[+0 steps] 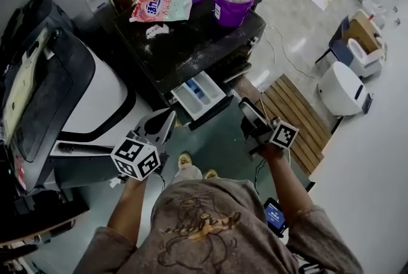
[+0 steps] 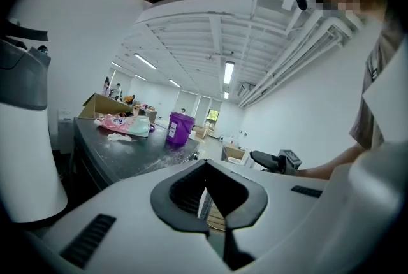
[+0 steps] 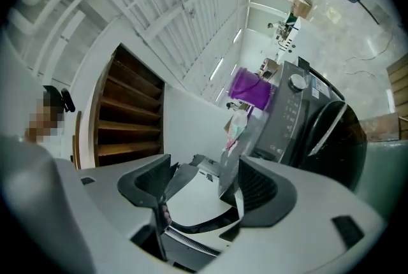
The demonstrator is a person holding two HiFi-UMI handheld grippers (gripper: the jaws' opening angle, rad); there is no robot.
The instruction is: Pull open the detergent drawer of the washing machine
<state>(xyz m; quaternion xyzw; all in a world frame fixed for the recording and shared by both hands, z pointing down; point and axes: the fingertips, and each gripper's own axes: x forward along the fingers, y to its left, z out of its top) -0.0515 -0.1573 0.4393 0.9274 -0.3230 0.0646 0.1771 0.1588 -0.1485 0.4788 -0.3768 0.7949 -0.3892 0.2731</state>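
Detergent drawer [image 1: 199,93] stands pulled out of washing machine [image 1: 191,50], long axis toward you. It lies just beyond and between your grippers. Your left gripper [image 1: 168,118] closed, empty; right gripper [image 1: 245,107] jaws apart, empty.

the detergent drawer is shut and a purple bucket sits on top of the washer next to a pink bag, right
Not quite. The detergent drawer is not shut: it is pulled out from the front, with its compartments showing, as the head view shows. The rest holds: the purple bucket sits on top of the washer next to the pink bag.
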